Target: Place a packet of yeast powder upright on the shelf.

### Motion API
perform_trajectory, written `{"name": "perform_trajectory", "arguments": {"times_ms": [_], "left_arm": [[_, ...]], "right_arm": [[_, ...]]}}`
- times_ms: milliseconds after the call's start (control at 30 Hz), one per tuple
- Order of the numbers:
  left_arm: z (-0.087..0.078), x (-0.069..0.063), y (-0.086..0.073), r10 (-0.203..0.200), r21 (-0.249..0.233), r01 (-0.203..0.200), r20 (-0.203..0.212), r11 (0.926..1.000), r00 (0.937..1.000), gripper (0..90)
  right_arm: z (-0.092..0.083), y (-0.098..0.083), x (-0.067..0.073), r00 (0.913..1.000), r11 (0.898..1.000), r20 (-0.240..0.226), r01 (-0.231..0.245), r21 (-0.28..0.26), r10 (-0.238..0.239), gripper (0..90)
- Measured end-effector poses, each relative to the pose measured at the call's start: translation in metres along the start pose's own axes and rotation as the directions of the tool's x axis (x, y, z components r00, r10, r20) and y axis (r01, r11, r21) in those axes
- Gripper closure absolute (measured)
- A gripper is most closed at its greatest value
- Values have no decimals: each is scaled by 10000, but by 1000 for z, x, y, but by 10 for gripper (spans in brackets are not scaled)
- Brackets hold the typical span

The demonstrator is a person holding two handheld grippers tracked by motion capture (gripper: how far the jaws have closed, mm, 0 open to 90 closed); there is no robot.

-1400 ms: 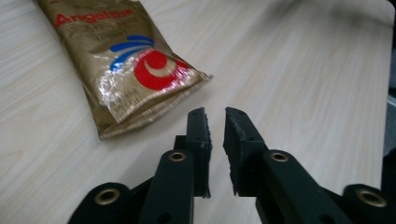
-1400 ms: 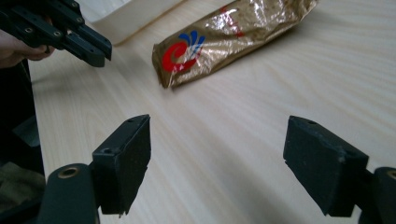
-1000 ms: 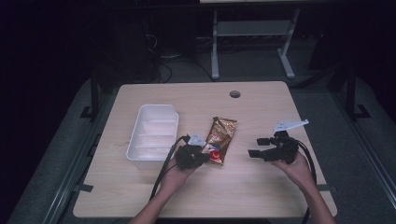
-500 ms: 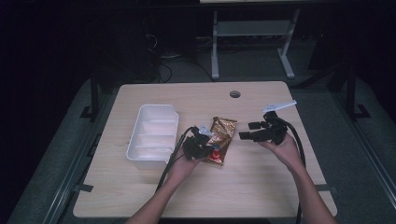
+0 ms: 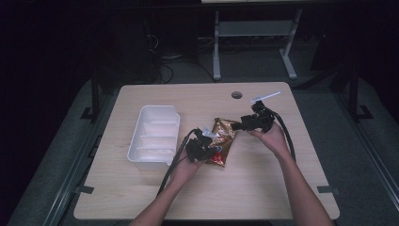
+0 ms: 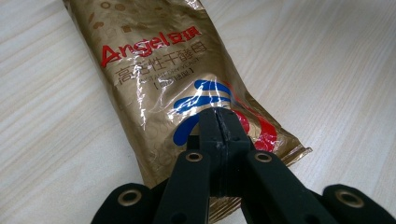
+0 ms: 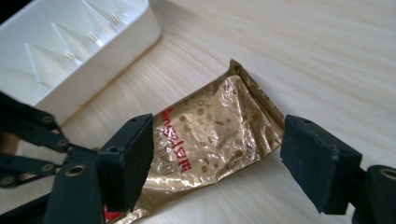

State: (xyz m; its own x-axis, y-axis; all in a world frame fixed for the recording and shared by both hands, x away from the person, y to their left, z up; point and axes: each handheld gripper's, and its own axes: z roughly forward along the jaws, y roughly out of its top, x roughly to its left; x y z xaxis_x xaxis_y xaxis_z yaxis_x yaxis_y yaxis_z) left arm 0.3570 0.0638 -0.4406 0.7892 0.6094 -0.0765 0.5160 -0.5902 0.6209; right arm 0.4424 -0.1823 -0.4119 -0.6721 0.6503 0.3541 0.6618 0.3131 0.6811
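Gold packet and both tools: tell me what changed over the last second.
The right tool swung in from the table's right side to the gold packet's far end, jaws open around it, not yet pressing. The left tool edged slightly toward the packet and stays shut over its near end. Packet and white tray stayed where they were.

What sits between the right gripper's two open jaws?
The top end of the gold packet lies between them, untouched, on bare table, as the right gripper view shows.
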Motion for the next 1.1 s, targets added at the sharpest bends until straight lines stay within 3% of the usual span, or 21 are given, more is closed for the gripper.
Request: {"name": "perform_trajectory", "arguments": {"times_ms": [200,467,633,733,767,800,833,967,1067,1100], "left_arm": [[0,-2,-3,-14,-201,12,-110,9998,9999,897],[0,-3,-4,-4,-194,0,-197,9998,9998,897],[0,-3,-4,36,-190,-39,-187,9998,9998,897],[0,-3,-5,21,-207,-25,-162,9998,9999,897],[0,-2,-5,-6,-229,4,-103,9997,9999,873],[0,-2,-5,-50,-226,50,-27,9997,10000,873],[0,-2,-4,-40,-199,41,78,9998,10000,789],[-2,-2,-4,-72,-187,71,-17,9998,10000,682],[-7,2,-5,-731,-580,764,565,9954,9957,567],[-9,4,-6,-844,-719,889,636,9934,9944,567]], "right_arm": [[22,-2,-14,9975,9976,369,-613,317,602,254],[40,-5,-27,9915,9937,833,-1033,424,995,287],[49,-9,-28,9919,9908,241,-1258,495,1247,469],[51,-10,-28,9913,9904,-5,-1316,425,1317,653],[51,-11,-26,9918,9914,14,-1278,286,1278,765],[51,-11,-26,9918,9914,14,-1278,286,1278,765],[50,-11,-24,9940,9937,137,-1092,234,1089,844],[46,-11,-21,9955,9957,212,-922,120,919,886],[36,-10,-16,9986,9983,22,-533,-227,534,890],[36,-10,-16,9986,9983,22,-533,-227,534,890]]}}
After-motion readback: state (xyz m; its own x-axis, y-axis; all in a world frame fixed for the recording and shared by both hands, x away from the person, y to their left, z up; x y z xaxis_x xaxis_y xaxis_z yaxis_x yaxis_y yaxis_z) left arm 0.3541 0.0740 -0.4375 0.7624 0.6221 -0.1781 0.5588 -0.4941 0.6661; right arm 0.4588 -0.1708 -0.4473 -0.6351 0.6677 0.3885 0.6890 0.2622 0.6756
